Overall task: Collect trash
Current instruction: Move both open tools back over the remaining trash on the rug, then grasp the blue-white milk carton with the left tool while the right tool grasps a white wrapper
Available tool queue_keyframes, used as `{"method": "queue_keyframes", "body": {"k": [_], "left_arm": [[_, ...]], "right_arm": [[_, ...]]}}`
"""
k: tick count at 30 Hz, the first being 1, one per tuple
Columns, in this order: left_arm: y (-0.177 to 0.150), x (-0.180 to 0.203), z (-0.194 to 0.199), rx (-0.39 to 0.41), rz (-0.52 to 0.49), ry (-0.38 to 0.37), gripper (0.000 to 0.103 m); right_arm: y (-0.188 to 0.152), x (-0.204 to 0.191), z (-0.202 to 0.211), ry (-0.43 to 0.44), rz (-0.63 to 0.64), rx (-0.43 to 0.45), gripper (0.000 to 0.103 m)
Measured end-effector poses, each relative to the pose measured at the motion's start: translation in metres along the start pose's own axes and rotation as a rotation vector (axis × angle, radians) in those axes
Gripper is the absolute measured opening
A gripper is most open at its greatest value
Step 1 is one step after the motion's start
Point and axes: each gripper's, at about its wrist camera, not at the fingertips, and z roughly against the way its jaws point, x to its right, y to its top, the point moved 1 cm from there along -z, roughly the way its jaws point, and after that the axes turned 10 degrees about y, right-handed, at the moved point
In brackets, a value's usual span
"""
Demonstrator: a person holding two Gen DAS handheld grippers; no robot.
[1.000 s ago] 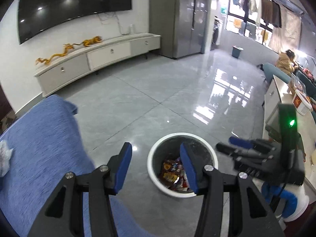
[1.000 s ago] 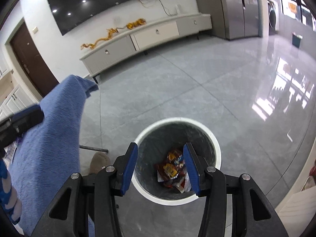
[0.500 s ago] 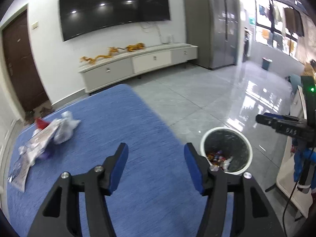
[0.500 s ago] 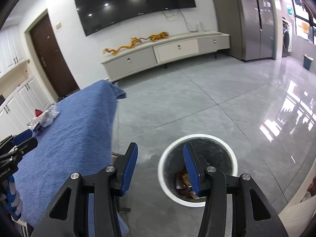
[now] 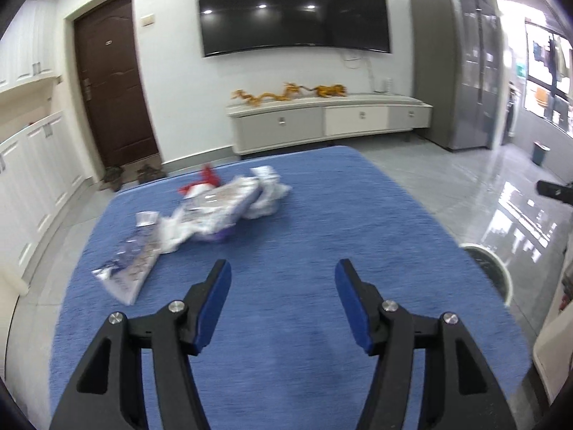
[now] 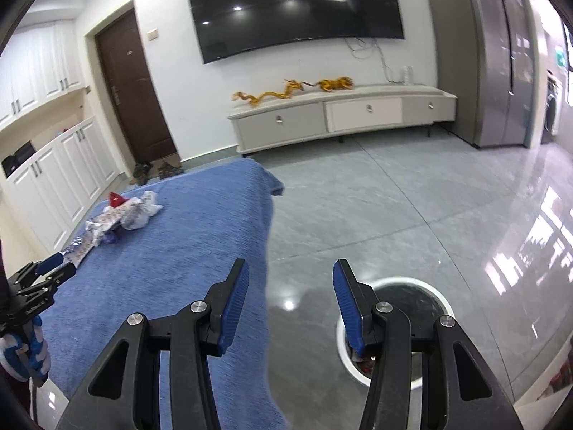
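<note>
The trash (image 5: 200, 211) lies in a heap on the table (image 5: 322, 222), toward its far left — well apart from the bin (image 6: 397, 322), which stands on the floor (image 6: 412, 208) just off the table's right edge. Behind them, a cabinet (image 5: 329, 122) runs along the wall under the TV (image 5: 293, 7).

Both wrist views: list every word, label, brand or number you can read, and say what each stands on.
No text can be read for certain.
Wrappers on the blue tablecloth: print blurred.
Left gripper body in the right wrist view: white lettering, too small.
Green sign beside the fridge: illegible.
</note>
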Motion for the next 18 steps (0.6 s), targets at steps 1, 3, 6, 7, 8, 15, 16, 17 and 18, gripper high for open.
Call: {"method": "queue_keyframes", "body": {"k": [1,3,6,7,8,15,16,17,18], "left_arm": [[-0.001,-0.009,0.001,-0.002,0.009,0.013,0.065],[-0.001,-0.032,-0.003,0.003,0.027,0.052,0.069],[0.002,-0.065,-0.011,-0.008,0.058,0.079,0.072],[0.003,-0.076,-0.013,-0.014,0.07,0.085,0.072],[0.004,-0.088,-0.017,-0.022,0.077,0.091,0.073],[0.014,-0.14,-0.068,-0.153,0.069,0.095,0.074],[0.014,-0.142,-0.077,-0.171,0.064,0.104,0.074],[0.015,-0.145,-0.09,-0.194,0.056,0.108,0.074],[0.014,-0.146,-0.097,-0.207,0.05,0.107,0.074]], "right_arm": [[0.005,-0.009,-0.003,0.012,0.019,0.0,0.048],[0.014,-0.024,-0.009,0.036,0.044,-0.002,0.048],[0.026,-0.045,-0.02,0.063,0.087,-0.017,0.048],[0.029,-0.052,-0.025,0.073,0.102,-0.023,0.048],[0.033,-0.059,-0.031,0.086,0.117,-0.032,0.048],[0.057,-0.106,-0.087,0.194,0.171,-0.091,0.048],[0.06,-0.112,-0.096,0.207,0.174,-0.101,0.048],[0.062,-0.117,-0.105,0.218,0.175,-0.11,0.048],[0.065,-0.123,-0.117,0.236,0.174,-0.125,0.048]]}}
